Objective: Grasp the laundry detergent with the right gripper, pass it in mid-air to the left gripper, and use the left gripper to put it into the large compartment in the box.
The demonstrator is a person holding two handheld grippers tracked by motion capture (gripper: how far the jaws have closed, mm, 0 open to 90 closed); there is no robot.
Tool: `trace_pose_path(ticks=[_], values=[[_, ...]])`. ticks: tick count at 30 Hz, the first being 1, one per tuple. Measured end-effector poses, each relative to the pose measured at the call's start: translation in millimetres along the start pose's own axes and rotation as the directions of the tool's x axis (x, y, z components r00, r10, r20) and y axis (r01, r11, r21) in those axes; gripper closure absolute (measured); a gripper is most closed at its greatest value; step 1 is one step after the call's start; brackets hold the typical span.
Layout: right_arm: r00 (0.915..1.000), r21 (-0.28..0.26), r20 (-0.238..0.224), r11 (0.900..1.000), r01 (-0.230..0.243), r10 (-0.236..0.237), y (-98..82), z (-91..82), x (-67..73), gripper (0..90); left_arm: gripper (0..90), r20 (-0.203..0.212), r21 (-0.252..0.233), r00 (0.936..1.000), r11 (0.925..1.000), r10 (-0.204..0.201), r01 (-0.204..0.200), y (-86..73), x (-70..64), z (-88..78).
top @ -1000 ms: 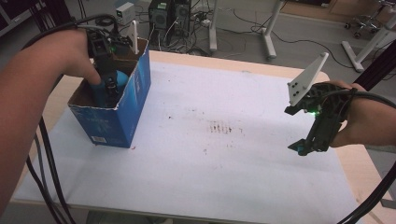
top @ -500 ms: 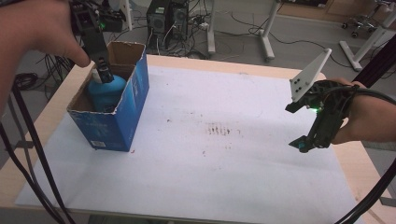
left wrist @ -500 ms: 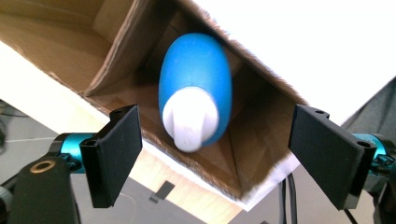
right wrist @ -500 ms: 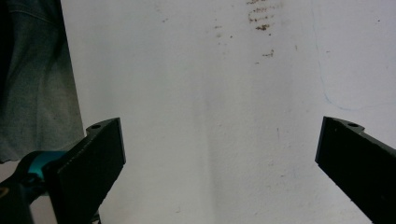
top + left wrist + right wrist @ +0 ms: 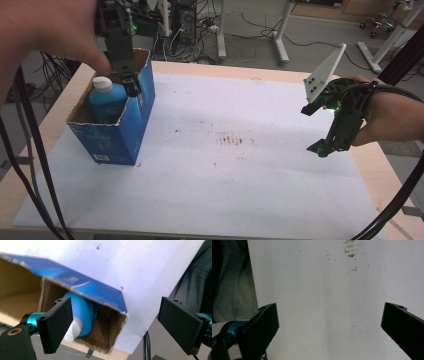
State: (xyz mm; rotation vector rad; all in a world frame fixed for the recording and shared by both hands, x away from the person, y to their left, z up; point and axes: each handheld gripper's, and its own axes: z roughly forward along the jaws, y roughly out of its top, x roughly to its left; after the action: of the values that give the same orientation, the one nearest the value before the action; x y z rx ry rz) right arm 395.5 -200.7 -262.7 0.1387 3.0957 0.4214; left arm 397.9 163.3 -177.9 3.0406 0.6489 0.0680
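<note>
A blue cardboard box (image 5: 125, 135) with its top open stands at the table's left. Inside it stands a blue bottle (image 5: 106, 97) with a white cap. My left gripper (image 5: 127, 82) hangs just above the box's far rim, and its jaws have just been opening. In the left gripper view my left gripper (image 5: 117, 327) has nothing between its jaws, with the bottle (image 5: 83, 312) below in the box (image 5: 82, 286). My right gripper (image 5: 325, 146) hovers open over the right side of the table, holding nothing. In the right gripper view my right gripper (image 5: 327, 332) has white paper under it.
A large white paper sheet (image 5: 240, 175) with dark smudges at its middle covers the wooden table (image 5: 50, 130). Black cables hang at the left and right edges. Desk legs, cables and chair bases stand on the floor beyond the far edge.
My left hand has lifted up out of the box, leaving the blue bottle standing inside, and its jaws have spread apart. The right gripper has stayed where it was.
</note>
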Motion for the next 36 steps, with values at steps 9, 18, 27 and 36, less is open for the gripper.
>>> trace_pose_path(ticks=[9,18,27,36], values=[[0.9999,0.043,-0.009,0.999,0.011,-0.010,-1.0,3.2,-5.0,0.6,8.7,0.026,0.000,0.9947,0.9950,0.100,-0.100,25.7,-15.1,18.8],[0.9991,0.095,-0.024,0.995,0.037,-0.035,2.0,14.9,-8.9,0.6,6.8,0.056,-0.013,0.9826,0.9842,0.177,-0.177,45.2,-22.8,37.9],[0.9976,0.126,-0.037,0.990,0.063,-0.058,6.3,24.7,-12.4,0.6,1.7,0.075,-0.023,0.9744,0.9773,0.212,-0.211,54.2,-22.9,53.7],[0.9970,0.123,-0.047,0.990,0.068,-0.062,8.5,30.3,-15.4,0.6,1.7,0.076,-0.028,0.9742,0.9771,0.213,-0.211,57.2,-21.4,55.3]])
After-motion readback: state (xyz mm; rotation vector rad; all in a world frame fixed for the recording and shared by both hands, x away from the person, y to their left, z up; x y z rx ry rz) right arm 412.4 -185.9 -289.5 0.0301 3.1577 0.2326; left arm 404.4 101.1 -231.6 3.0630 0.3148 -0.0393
